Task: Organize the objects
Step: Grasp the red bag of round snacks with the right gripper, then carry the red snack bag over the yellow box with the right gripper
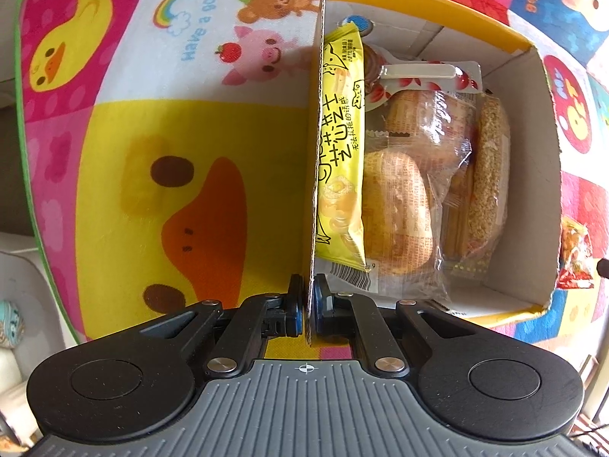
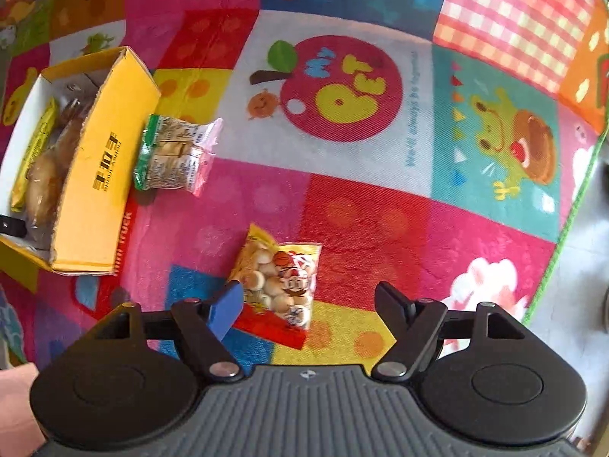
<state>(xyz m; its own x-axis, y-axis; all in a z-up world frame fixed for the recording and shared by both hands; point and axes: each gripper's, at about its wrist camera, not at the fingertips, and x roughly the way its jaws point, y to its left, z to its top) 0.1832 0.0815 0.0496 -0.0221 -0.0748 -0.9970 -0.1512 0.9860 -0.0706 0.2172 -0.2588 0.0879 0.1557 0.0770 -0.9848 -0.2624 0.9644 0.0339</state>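
The left gripper (image 1: 307, 304) points down and is clenched on the near wall of the box (image 1: 548, 190), a yellow carton with a white inside that stands on the mat (image 1: 152, 190); the wall's cut edge runs up between the 2 pads. Inside the box, a yellow packet (image 1: 340, 160) stands on edge against that wall, beside it lie clear bags of buns (image 1: 399, 205), and a sesame roll (image 1: 489, 175) leans toward the far side. A red-and-white packet (image 1: 430, 76) lies across the back of them. The right gripper (image 2: 310, 299) hangs over the mat with its jaws spread wide and nothing pressed between them. Under it lies a bag of round biscuits (image 2: 278, 285), flat on the mat, nearer the blue pad than the black finger; from this angle it is hard to say whether that pad touches it. A green-edged snack bag (image 2: 171, 152) lies on the mat just beside the box's outer wall. A bit of sleeve (image 2: 17, 392) shows at the lower left corner of the right wrist view.
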